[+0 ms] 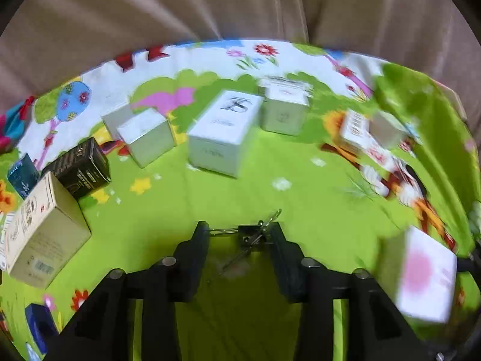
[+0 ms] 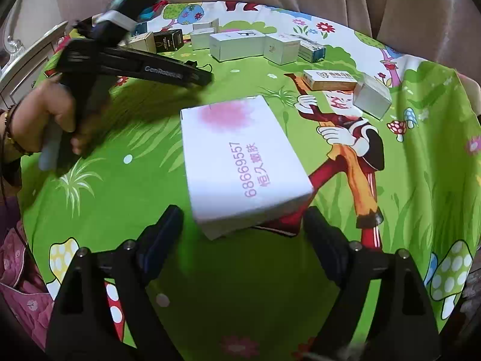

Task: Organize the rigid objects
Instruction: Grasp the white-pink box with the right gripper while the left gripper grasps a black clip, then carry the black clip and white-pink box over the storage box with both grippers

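The left claw (image 1: 239,234) is clamped narrowly on a black binder clip (image 1: 252,234) above the cartoon-print cloth (image 1: 168,219) covering the worktop. The right claw (image 2: 243,222) stands wide and holds nothing, with the white pink-printed box (image 2: 240,162) lying flat just ahead of its fingertips

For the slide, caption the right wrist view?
Right gripper open before white pink-printed box on cartoon tablecloth.

A white box with a pink bloom (image 2: 240,162) lies flat at the centre; smaller boxes (image 2: 237,45) line the far edge; a binder clip (image 1: 255,234) is near.
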